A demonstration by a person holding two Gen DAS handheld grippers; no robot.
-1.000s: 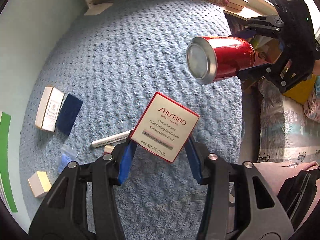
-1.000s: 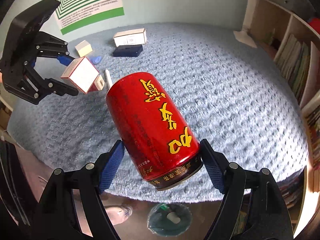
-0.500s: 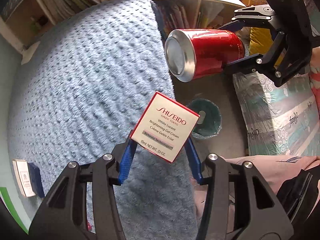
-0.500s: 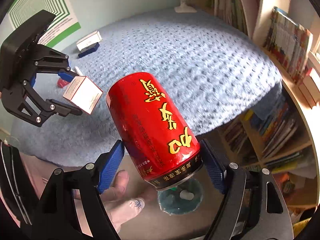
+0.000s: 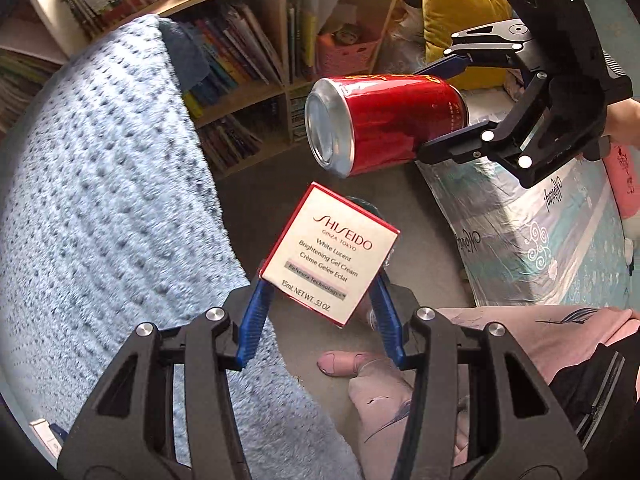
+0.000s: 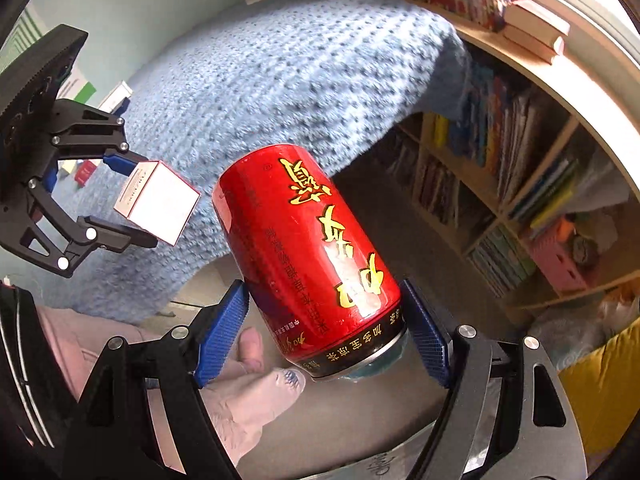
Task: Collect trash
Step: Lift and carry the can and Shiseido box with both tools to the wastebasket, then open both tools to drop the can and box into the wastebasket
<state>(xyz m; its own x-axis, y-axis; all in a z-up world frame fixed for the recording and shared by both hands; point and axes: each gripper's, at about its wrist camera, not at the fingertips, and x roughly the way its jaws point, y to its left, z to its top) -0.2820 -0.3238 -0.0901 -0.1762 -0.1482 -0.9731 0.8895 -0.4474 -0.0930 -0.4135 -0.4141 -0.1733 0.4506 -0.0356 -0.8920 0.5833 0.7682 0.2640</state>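
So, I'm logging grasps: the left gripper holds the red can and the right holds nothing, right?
Half wrong. The left gripper holds the white Shiseido box, as the left wrist view shows; the red can sits clamped in the right gripper.

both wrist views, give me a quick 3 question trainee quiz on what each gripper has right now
1. True or false: the left gripper is shut on the cream box.
2. What does the right gripper hold? A) a glass bottle B) a red can C) a book
3. Fill in: the blue blanket lies to the ___ of the cream box in the left wrist view.

Key
1. True: its blue fingers press the box on both sides.
2. B: the red can sits between the fingers, its silver end facing the left wrist camera.
3. left
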